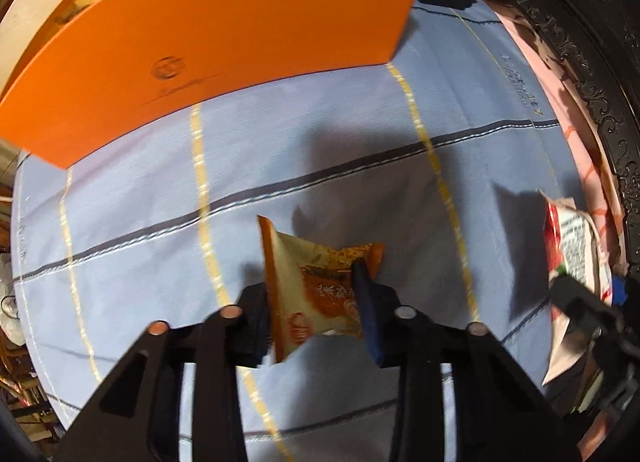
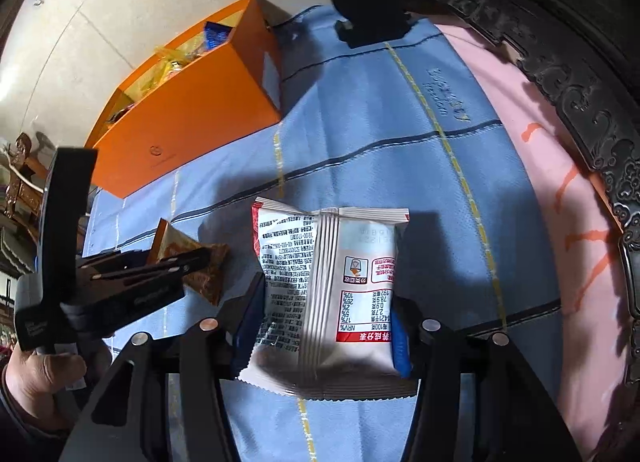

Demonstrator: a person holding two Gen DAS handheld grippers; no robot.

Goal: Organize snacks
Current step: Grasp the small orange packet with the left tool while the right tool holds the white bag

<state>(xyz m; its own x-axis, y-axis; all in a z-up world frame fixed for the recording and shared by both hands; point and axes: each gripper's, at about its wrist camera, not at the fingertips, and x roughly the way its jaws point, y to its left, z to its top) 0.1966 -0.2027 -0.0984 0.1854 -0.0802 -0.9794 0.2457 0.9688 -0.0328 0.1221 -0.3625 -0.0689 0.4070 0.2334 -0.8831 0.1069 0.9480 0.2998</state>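
on the blue checked cloth (image 1: pixel 360 134), the left gripper (image 1: pixel 316 302) has its jaws pinched on a small orange snack packet (image 1: pixel 308 286). beside it, the right gripper (image 2: pixel 324 326) grips a white snack packet (image 2: pixel 332 294) by both edges. behind them the orange box (image 2: pixel 188 118) stands open with snacks inside.

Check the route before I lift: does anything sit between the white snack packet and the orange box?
Nothing visible does. Only bare blue cloth lies between the white snack packet and the orange box; the orange snack packet sits off to the side.
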